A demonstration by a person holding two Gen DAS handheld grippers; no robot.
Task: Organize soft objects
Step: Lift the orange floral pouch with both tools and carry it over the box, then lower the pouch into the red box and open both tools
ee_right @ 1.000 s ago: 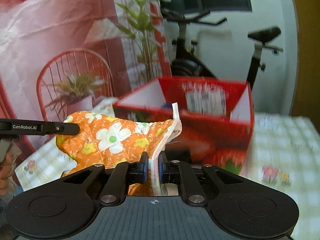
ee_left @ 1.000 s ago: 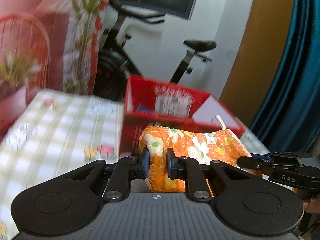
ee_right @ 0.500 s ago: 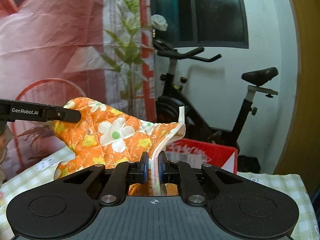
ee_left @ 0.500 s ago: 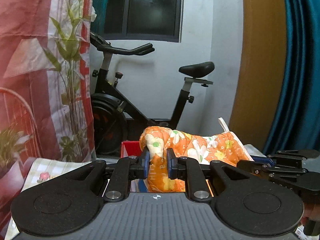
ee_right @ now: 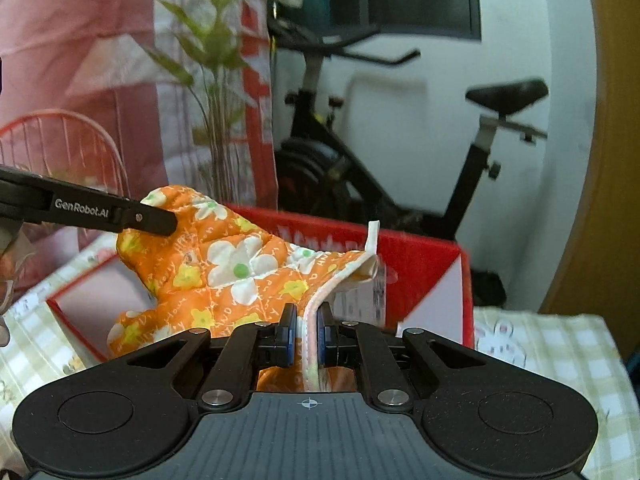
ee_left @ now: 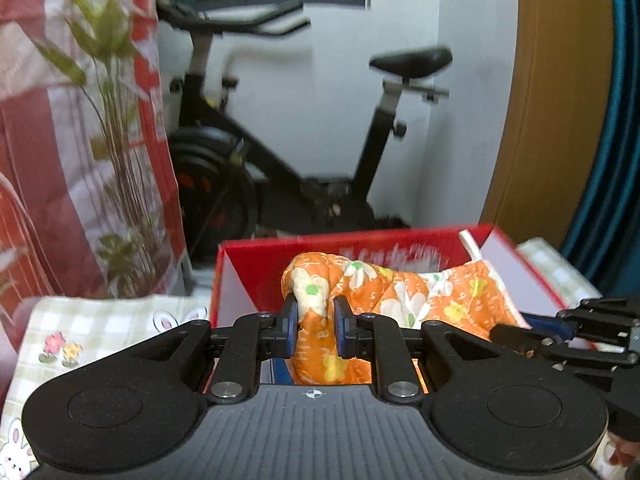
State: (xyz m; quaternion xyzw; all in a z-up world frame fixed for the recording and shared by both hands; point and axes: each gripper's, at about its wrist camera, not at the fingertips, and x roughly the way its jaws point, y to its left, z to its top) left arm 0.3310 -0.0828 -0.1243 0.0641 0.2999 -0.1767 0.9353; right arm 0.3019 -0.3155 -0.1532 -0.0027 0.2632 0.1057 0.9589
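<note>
An orange oven mitt with white flowers hangs between both grippers over the open red box. My left gripper is shut on the mitt's thumb end. My right gripper is shut on the mitt's white-trimmed cuff edge; the mitt spreads to the left, where the left gripper's finger pinches it. The right gripper also shows at the right of the left wrist view. The red box lies just beyond and below the mitt.
The box stands on a table with a green checked flower-print cloth, also seen in the right wrist view. Behind are an exercise bike, a plant, a pink printed backdrop and a blue curtain.
Both grippers, still holding the mitt, rose high, then came back down and forward; the red box is in view again and the mitt now hangs over its opening.
</note>
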